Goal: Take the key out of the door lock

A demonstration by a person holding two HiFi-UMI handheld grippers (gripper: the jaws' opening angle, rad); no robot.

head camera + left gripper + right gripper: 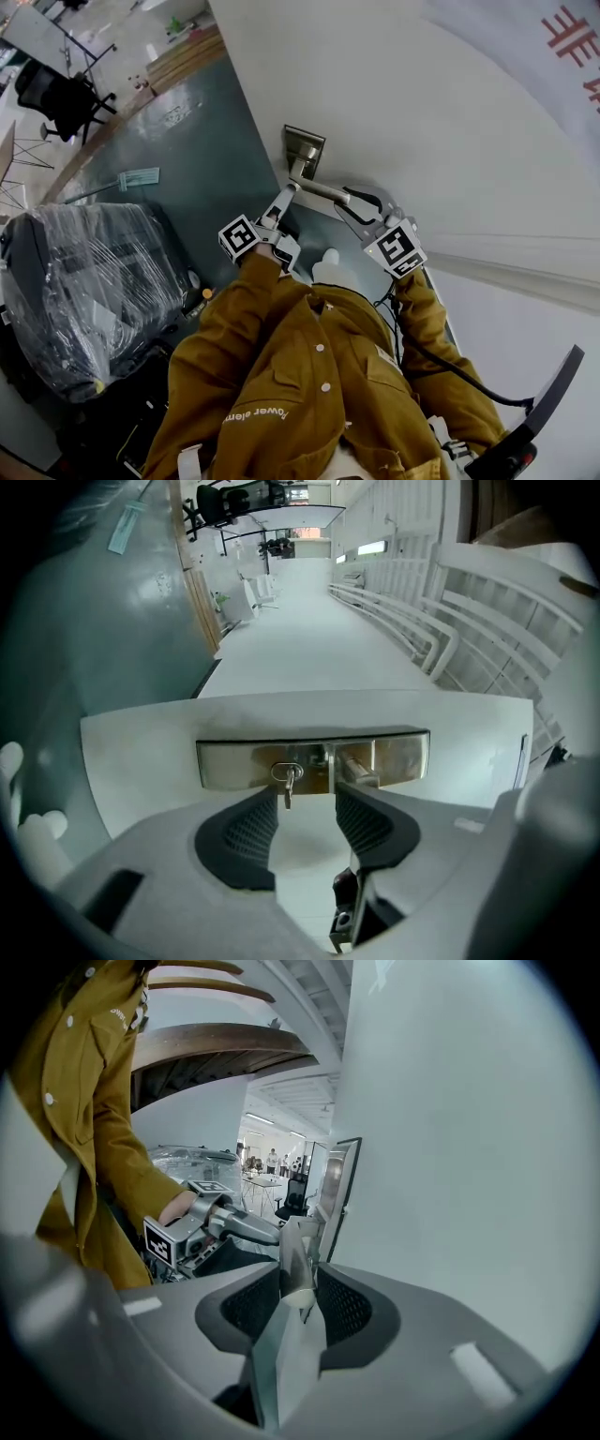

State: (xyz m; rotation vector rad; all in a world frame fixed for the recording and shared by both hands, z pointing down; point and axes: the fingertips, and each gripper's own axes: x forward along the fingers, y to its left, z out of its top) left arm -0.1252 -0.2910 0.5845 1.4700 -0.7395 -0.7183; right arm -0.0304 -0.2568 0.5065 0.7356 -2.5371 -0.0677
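Note:
A small silver key (pixel 286 778) hangs from the keyhole in the brass lock plate (pixel 314 761) on the white door (pixel 422 103). In the left gripper view my left gripper (pixel 307 803) is open just in front of the plate. The key sits at the tip of its left pad (pixel 246 832), and no pad touches it. My right gripper (pixel 300 1279) is shut on the silver door handle (pixel 298 1258), which runs out sideways from the lock plate (pixel 305 150). In the head view the left gripper (pixel 284 197) points at the plate, and the right gripper (pixel 361 202) holds the handle (pixel 323 190).
A bulky object wrapped in clear plastic (pixel 84 281) stands on the teal floor (pixel 202 159) to the left of the person. A black office chair (pixel 56 94) and wooden boards (pixel 183 56) lie farther off. The person's mustard jacket (pixel 300 384) fills the lower middle of the head view.

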